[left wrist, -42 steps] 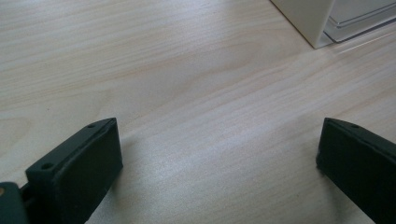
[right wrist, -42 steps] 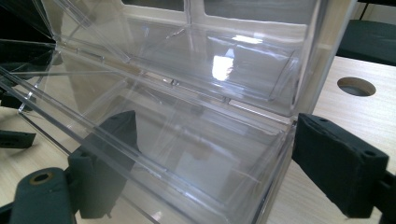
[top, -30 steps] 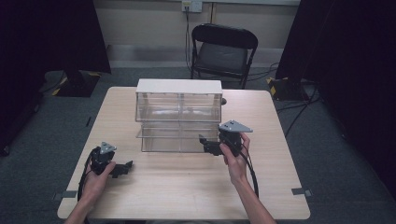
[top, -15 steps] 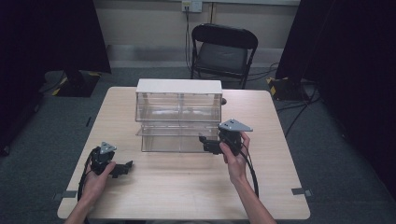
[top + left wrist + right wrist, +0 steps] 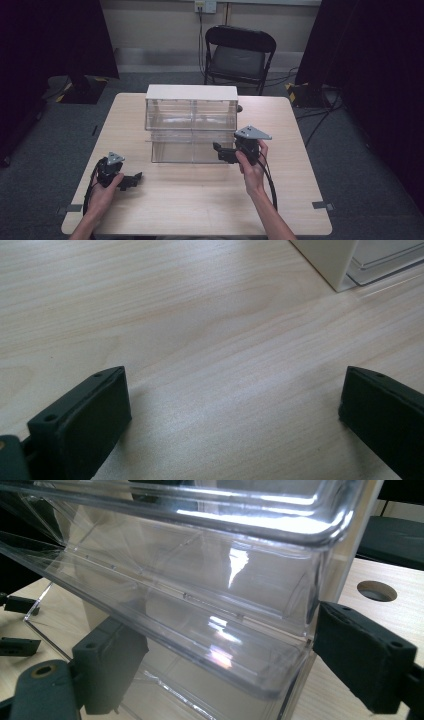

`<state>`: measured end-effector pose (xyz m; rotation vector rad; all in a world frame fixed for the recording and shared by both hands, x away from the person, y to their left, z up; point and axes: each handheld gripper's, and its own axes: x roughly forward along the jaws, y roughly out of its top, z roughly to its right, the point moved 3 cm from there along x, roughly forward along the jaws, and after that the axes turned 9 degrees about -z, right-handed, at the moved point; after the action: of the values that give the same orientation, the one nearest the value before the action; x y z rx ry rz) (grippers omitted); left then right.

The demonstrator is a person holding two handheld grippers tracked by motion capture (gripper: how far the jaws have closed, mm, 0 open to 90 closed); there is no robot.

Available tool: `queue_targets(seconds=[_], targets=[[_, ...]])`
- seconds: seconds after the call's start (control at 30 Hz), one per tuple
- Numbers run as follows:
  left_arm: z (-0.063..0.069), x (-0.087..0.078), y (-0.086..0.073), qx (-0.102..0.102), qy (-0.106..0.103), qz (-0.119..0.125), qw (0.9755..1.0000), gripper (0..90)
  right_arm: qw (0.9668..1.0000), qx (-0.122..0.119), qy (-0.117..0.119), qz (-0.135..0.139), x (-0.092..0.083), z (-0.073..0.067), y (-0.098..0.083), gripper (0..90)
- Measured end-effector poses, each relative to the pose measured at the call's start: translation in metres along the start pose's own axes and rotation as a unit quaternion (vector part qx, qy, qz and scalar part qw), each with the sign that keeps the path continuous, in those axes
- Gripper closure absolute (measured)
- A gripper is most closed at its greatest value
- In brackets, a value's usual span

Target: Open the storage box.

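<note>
At the table's middle: a clear plastic drawer cabinet (image 5: 191, 122) with a white top stands on the wooden table (image 5: 200, 200); its lower right drawer (image 5: 200, 645) is pulled out toward the person.
Right gripper (image 5: 223, 153): wide open, one jaw on each side of the drawer's front right corner; whether either jaw touches the plastic cannot be told.
Left gripper (image 5: 131, 180): low over bare tabletop near the cabinet's front left corner, jaws spread and holding nothing.
Likely step: judging by the straddle, closing on the drawer's front edge to push it in or draw it further.
Risk, slipping: smooth curved plastic and a hold at one corner only; the pads may slide off as they shut.
Risk, jamming: force applied at the right end alone may skew the drawer in its runners so it binds.
Risk, cabinet shifting: the cabinet looks light and nothing braces it, so a firm pull may drag or tip it forward.
Risk, overpulling: drawn much further, the drawer may leave its slot and drop onto the table.
Remedy: a more central grip, and the free gripper steadying the cabinet.
</note>
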<state>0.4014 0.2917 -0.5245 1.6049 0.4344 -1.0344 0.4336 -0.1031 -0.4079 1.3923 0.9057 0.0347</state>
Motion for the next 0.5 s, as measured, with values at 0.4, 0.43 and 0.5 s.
queue_targets(seconds=[0.4, 0.43, 0.5], targets=[[0.0000, 0.0000, 0.0000, 0.000, 0.000, 0.000, 1.0000, 0.0, 1.0000, 0.001, 0.003, 0.009, -0.0009, 0.0013, 0.0045, 13.3], [0.0000, 0.0000, 0.0000, 0.000, 0.000, 0.000, 1.0000, 0.0, 0.9999, 0.001, 0.003, 0.010, -0.0014, 0.0015, 0.0048, 13.3], [0.0000, 0.0000, 0.0000, 0.000, 0.000, 0.000, 1.0000, 0.0, 0.9999, -0.001, 0.003, 0.014, -0.0028, 0.0013, 0.0058, 13.3]])
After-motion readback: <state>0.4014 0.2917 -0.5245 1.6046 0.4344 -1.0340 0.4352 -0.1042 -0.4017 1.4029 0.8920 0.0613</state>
